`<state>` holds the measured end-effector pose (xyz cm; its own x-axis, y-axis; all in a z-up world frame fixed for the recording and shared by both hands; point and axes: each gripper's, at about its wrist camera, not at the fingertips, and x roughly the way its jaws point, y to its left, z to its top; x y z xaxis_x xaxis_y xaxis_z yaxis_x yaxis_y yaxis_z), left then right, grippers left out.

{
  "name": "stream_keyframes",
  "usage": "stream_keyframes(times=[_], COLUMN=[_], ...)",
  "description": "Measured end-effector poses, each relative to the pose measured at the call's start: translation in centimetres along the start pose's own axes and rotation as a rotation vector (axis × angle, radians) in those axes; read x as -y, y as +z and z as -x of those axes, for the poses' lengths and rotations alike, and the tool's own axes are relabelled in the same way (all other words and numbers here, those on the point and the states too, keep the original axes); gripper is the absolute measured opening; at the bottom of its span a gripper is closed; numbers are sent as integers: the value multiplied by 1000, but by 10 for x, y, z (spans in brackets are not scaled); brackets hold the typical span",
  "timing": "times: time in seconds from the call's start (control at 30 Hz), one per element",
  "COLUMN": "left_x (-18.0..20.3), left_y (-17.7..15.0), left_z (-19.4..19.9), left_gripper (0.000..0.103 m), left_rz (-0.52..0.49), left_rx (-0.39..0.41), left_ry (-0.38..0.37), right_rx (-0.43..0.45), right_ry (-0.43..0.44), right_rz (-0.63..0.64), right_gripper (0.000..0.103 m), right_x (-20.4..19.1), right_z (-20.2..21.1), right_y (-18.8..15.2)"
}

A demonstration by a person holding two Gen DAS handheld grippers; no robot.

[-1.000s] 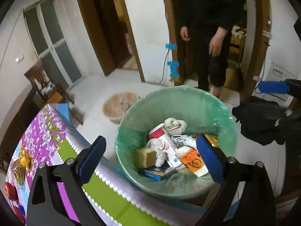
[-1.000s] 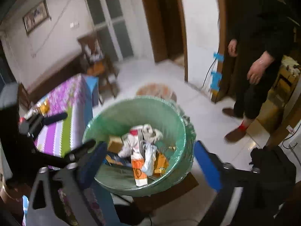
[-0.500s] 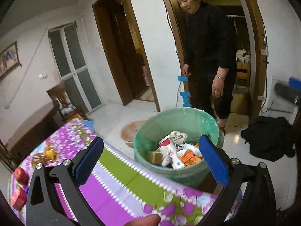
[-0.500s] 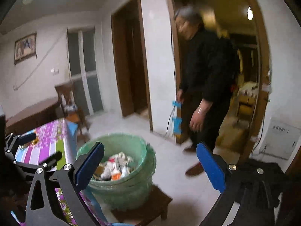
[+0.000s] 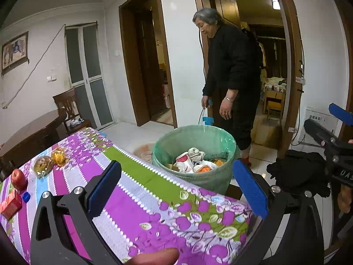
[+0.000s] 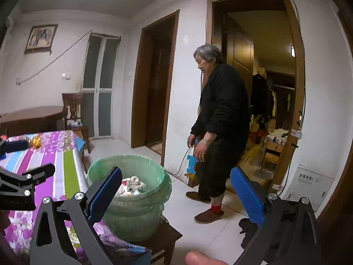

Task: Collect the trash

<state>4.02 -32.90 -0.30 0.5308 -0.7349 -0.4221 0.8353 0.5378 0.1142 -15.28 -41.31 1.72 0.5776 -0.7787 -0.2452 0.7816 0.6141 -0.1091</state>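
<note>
Lined trash bin [image 5: 194,154]: part-filled. Left gripper [image 5: 176,187], right gripper [image 6: 174,196]: wide, empty. Counter [image 5: 136,190], 9 o'clock: wrappers [image 5: 47,162], bottle cap [image 5: 26,196] likely uncollected.

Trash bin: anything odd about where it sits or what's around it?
The trash bin stands on a low wooden stool, not on the floor, close against the table edge. A dark heap of cloth lies on the floor nearby. Nothing looks spilled.

Open left gripper [image 5: 176,181] over a floral tablecloth [image 5: 154,209]; green-lined trash bin [image 5: 196,152] at twelve o'clock, apple [image 5: 18,178] at nine.
</note>
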Motion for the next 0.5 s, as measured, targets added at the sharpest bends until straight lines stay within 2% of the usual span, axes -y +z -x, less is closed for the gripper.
stream_keyframes(times=[0.23,0.5], left_x=[3,5], left_y=[-11,-12], left_z=[11,11], left_gripper=[98,98], left_rz=[-5,-4], left_rx=[-3,-15], left_ry=[3,-27], right_rx=[0,8], right_ry=[7,-6], right_rz=[-7,-48], right_gripper=[98,98], right_x=[-8,9], right_z=[13,12], right_y=[-8,0])
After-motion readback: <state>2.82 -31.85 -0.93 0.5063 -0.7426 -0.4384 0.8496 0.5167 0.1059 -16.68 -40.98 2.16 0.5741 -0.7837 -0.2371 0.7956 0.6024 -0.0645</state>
